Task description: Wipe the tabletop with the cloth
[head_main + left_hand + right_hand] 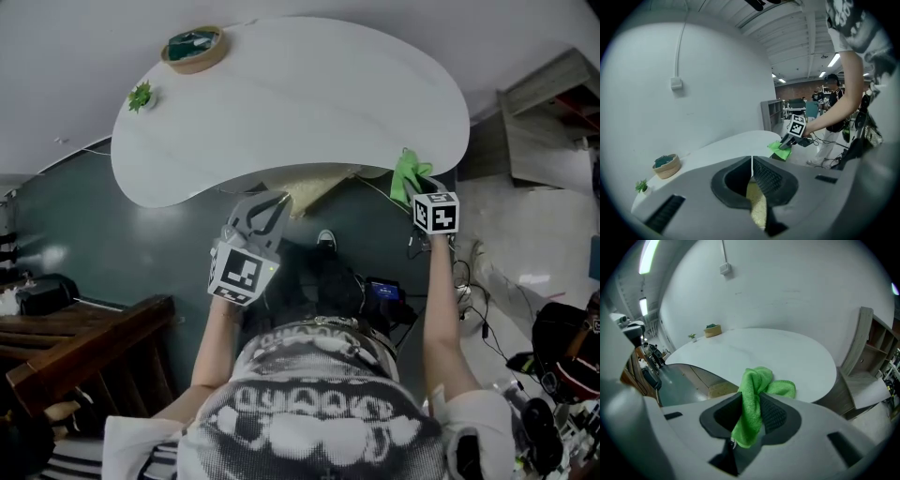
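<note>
The white kidney-shaped table (309, 103) stretches ahead of me. My right gripper (419, 190) is at its near right rim, shut on a green cloth (409, 175). In the right gripper view the cloth (754, 385) is bunched between the jaws of that gripper (752, 401), and its free end lies on the table (787, 355) edge. My left gripper (274, 201) hovers just off the table's near edge, shut with nothing in it. The left gripper view shows its jaws (751, 161) pressed together, and beyond them the right gripper (790, 139) with the cloth (779, 150).
A woven basket (194, 47) with something dark green inside and a small plant (141, 96) stand at the table's far left. Wooden furniture (94, 347) stands at my left, and a shelf unit (553, 103) at the right. Cables (469, 281) lie on the floor.
</note>
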Motion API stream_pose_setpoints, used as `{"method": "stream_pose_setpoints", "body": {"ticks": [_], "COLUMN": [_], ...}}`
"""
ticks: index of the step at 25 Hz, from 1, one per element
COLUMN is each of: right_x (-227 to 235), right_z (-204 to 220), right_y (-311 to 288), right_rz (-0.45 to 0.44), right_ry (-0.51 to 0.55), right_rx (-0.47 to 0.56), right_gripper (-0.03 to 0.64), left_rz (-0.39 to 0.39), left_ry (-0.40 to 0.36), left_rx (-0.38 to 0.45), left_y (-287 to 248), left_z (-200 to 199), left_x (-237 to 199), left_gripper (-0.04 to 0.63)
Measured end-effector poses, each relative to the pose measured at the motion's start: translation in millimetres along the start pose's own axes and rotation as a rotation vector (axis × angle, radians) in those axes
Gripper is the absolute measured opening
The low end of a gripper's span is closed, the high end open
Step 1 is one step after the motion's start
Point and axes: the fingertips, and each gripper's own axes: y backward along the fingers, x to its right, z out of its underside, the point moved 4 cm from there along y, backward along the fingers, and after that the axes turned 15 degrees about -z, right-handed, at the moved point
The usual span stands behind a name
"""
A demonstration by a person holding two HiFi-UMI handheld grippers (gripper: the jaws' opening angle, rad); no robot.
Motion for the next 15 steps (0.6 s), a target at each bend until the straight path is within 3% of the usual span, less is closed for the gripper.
{"method": "stream_pose_setpoints", "body": {"ticks": [7, 15], "right_x": [-14.9, -70.8], "right_z": [1.6, 16.8], "right_y": [11.5, 22.8], "right_rz": [-0.017, -0.032], "right_ry": [-0.008, -0.055], "right_rx": [0.054, 0.122], "right_gripper": [0.117, 0.117], "left_rz": [0.041, 0.085], "left_ry": [-0.018, -0.046], "left_rx": [0.004, 0.012], "left_y": [-4.1, 10.2], "left_z": [-7.2, -0.8], "left_x": [13.3, 9.9], "left_gripper": [0.011, 0.011]}}
